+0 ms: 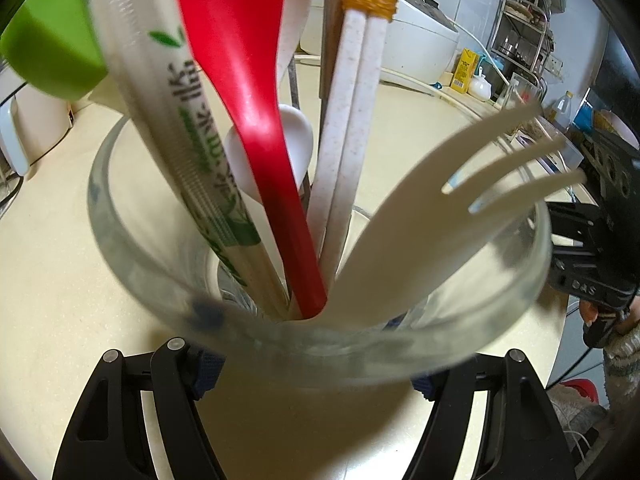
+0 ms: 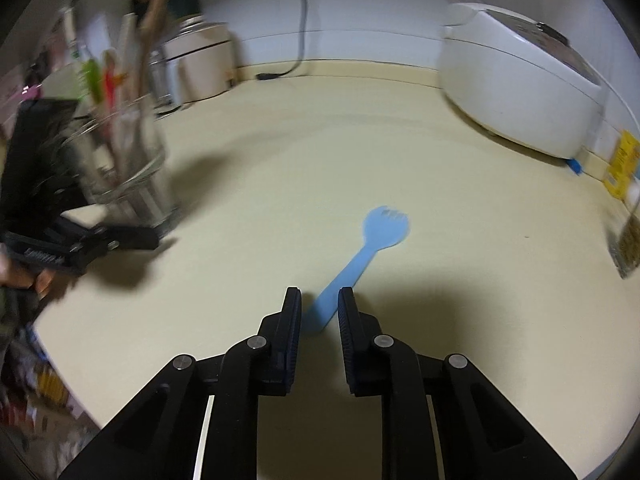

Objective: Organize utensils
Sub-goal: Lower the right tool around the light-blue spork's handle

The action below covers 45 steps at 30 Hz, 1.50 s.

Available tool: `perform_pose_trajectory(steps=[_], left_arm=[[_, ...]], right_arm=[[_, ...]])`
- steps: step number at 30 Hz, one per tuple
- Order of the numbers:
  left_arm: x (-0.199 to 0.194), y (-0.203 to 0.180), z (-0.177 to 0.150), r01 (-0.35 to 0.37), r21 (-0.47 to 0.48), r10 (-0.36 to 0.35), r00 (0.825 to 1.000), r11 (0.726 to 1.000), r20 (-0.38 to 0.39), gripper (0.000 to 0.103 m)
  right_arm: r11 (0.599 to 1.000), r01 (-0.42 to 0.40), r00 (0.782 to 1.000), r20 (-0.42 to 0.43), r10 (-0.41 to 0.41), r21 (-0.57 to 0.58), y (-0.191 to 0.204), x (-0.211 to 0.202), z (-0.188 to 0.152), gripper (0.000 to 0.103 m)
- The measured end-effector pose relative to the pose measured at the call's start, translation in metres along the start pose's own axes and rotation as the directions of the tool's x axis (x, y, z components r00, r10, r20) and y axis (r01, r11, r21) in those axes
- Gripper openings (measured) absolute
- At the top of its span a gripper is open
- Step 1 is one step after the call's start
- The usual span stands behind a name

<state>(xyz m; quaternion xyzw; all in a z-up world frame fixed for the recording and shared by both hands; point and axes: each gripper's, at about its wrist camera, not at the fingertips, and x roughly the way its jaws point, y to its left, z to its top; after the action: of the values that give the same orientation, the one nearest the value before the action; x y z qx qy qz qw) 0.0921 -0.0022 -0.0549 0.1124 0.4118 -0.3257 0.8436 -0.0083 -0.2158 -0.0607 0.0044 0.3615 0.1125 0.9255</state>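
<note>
The left tongs [image 1: 316, 368] are clenched around a clear glass jar [image 1: 132, 240], one pad on each side of its wall. The jar stands on the cream desk [image 1: 60, 300] and holds a red spoon [image 1: 248, 100], a white spoon [image 1: 296, 140], a cream fork [image 1: 440, 216], 2 speckled white chopsticks [image 1: 352, 120] bound with a yellow band, and a printed paper sleeve [image 1: 188, 152], which probably holds chopsticks.

A blue fork [image 2: 360, 260] lies flat on the desk, well apart from the jar, tines pointing away from the camera. Its handle end sits between the 2 fingers of the right tongs [image 2: 320, 300], which stand released, a gap showing on each side of the handle.
</note>
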Motion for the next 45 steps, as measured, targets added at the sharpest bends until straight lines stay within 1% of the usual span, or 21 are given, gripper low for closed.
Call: perform_pose_trajectory(steps=[2, 3, 4, 7, 10, 12, 15, 21, 25, 27, 29, 33, 36, 38, 42, 45], left_arm=[[0.000, 0.001, 0.000, 0.001, 0.000, -0.001, 1.000, 1.000, 0.000, 0.076], [0.000, 0.001, 0.000, 0.003, -0.001, -0.003, 1.000, 1.000, 0.001, 0.076], [0.000, 0.002, 0.000, 0.004, -0.002, -0.004, 1.000, 1.000, 0.001, 0.076], [0.000, 0.002, 0.000, 0.004, -0.001, -0.004, 1.000, 1.000, 0.001, 0.076], [0.000, 0.003, 0.000, 0.007, -0.003, -0.007, 1.000, 1.000, 0.002, 0.076], [0.000, 0.003, 0.000, 0.009, -0.004, -0.009, 1.000, 1.000, 0.002, 0.076], [0.000, 0.004, 0.000, 0.006, -0.001, -0.006, 1.000, 1.000, 0.001, 0.076], [-0.001, 0.004, 0.000, 0.012, -0.005, -0.012, 1.000, 1.000, 0.003, 0.076], [-0.001, 0.006, -0.001, 0.016, -0.009, -0.016, 1.000, 1.000, 0.004, 0.076], [-0.001, 0.007, 0.000, 0.017, -0.010, -0.017, 1.000, 1.000, 0.004, 0.076], [-0.002, 0.009, 0.000, 0.019, -0.011, -0.019, 1.000, 1.000, 0.005, 0.076], [-0.002, 0.010, -0.001, 0.019, -0.011, -0.019, 1.000, 1.000, 0.005, 0.076], [-0.003, 0.011, -0.001, 0.018, -0.010, -0.018, 1.000, 1.000, 0.004, 0.076], [-0.003, 0.010, -0.001, 0.017, -0.010, -0.017, 1.000, 1.000, 0.004, 0.076], [-0.003, 0.008, -0.001, 0.010, -0.004, -0.010, 1.000, 1.000, 0.002, 0.076], [-0.003, 0.007, -0.001, 0.006, 0.000, -0.006, 1.000, 1.000, 0.001, 0.076]], right_arm=[[1.000, -0.003, 1.000, 0.019, 0.003, 0.019, 0.000, -0.005, -0.002, 0.024], [1.000, 0.001, 1.000, 0.028, -0.002, 0.030, 0.000, -0.008, -0.001, 0.032], [0.999, 0.004, 0.999, 0.036, -0.006, 0.046, -0.002, -0.010, 0.001, 0.036], [0.993, 0.017, 0.999, 0.029, -0.020, 0.116, -0.015, -0.010, 0.007, 0.038], [0.979, 0.031, 1.000, -0.010, -0.029, 0.199, -0.035, -0.001, 0.017, 0.038], [0.974, 0.027, 0.999, -0.024, -0.023, 0.225, -0.043, 0.007, 0.025, 0.038], [0.973, 0.037, 0.998, -0.059, -0.024, 0.229, -0.048, 0.020, 0.033, 0.038], [0.986, 0.110, 0.991, -0.095, -0.098, 0.127, -0.037, 0.041, 0.052, 0.039], [0.997, 0.070, 0.994, -0.087, -0.066, 0.044, -0.017, 0.052, 0.061, 0.039], [1.000, 0.031, 0.996, -0.081, -0.031, -0.008, -0.007, 0.055, 0.063, 0.039], [0.999, -0.009, 0.996, -0.084, 0.006, -0.035, 0.001, 0.055, 0.063, 0.039], [0.991, -0.064, 0.995, -0.082, 0.055, -0.115, 0.018, 0.050, 0.055, 0.040], [0.976, -0.111, 0.991, -0.089, 0.096, -0.185, 0.032, 0.044, 0.046, 0.040], [0.969, -0.107, 0.992, -0.089, 0.089, -0.223, 0.040, 0.040, 0.041, 0.039], [0.967, -0.076, 0.995, -0.079, 0.058, -0.243, 0.048, 0.036, 0.036, 0.039], [0.970, -0.061, 0.996, -0.080, 0.043, -0.236, 0.049, 0.035, 0.035, 0.041]])
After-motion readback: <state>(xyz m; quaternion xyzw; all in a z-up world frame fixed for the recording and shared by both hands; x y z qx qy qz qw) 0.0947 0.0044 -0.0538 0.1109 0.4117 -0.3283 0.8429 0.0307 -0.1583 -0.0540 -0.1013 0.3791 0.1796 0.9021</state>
